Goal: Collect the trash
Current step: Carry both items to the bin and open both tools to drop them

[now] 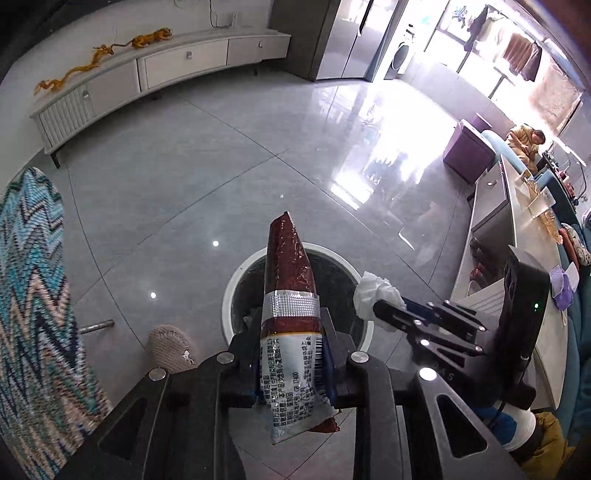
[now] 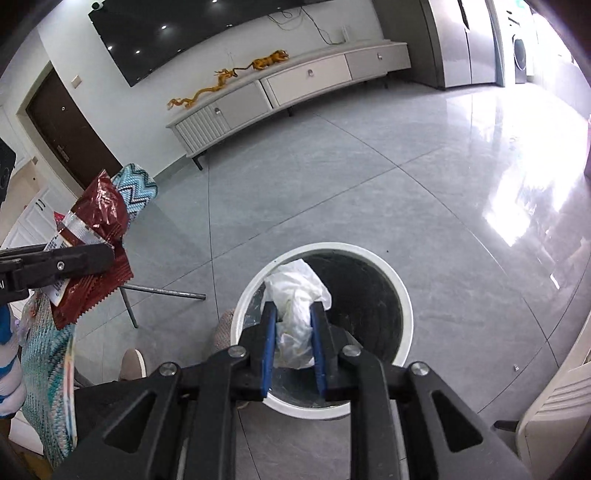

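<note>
Left wrist view: the left gripper [image 1: 291, 363] is clamped on a red and white snack wrapper [image 1: 290, 325], which stands up between its fingers with the red end pointing away and the printed white end hanging back toward the camera. Directly beyond the wrapper sits a round white-rimmed trash bin [image 1: 236, 280] on the grey tiled floor [image 1: 221, 166], its dark inside partly hidden by the wrapper. To the right, the right gripper [image 1: 384, 308] reaches in over the bin's rim, pinching a crumpled white tissue [image 1: 375, 291]. A zigzag-patterned cushion [image 1: 33, 280] fills the left edge, and a long white TV cabinet [image 1: 159, 74] with a golden dragon figure [image 1: 74, 72] runs along the far wall. Right wrist view: the right gripper [image 2: 293, 332] has its blue-padded fingers [image 2: 269, 343] closed on the crumpled white tissue [image 2: 295, 299], held just above the opening of the trash bin [image 2: 369, 253], near its left rim. At the left edge the left gripper [image 2: 92, 258] comes in sideways with the snack wrapper [image 2: 98, 229] gripped in it, well left of the bin and over the floor [image 2: 369, 177]. Behind it stand the patterned cushion [image 2: 136, 188], the TV cabinet [image 2: 295, 81] and a dark wall-mounted screen [image 2: 184, 33].
</note>
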`<state>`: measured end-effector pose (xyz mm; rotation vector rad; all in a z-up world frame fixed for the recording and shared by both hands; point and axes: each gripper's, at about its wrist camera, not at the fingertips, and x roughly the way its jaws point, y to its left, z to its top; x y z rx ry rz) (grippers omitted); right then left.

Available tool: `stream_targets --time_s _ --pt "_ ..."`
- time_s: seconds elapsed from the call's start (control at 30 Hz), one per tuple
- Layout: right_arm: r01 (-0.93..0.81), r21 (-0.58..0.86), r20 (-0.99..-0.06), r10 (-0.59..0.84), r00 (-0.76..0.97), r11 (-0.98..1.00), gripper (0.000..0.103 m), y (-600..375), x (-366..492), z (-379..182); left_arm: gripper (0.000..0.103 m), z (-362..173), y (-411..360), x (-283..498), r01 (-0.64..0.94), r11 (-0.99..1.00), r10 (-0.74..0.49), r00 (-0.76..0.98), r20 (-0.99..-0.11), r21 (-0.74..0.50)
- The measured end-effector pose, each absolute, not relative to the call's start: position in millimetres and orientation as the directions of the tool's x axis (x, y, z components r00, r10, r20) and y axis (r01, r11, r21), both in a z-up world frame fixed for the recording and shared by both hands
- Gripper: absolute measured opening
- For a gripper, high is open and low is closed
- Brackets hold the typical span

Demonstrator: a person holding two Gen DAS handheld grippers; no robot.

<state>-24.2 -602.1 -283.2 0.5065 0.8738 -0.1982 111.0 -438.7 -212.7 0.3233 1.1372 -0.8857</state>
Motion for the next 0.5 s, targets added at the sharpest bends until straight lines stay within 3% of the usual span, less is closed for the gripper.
stream_targets --time_s 0.13,0.3,0.5 --pt "0.392 0.347 -0.796 0.047 0.604 0.852 0.019 -612.4 -17.1 -309.5 0.038 -238.7 -455.9 119.8 0.731 0.646 -0.420 0.102 -0.902 -0.218" --pt "0.425 0.338 -0.822 0.044 0.568 0.840 0.036 -617.6 -7.3 -333.9 0.061 -256.4 -459.0 132.2 0.695 0.668 -0.430 0.066 -0.900 -0.268" --pt "0.447 0.314 -0.839 0.025 0.543 0.837 0.041 -616.5 -4.0 -340.7 0.062 -255.8 -459.0 132.3 0.686 0.661 -0.454 0.042 -0.890 -0.304"
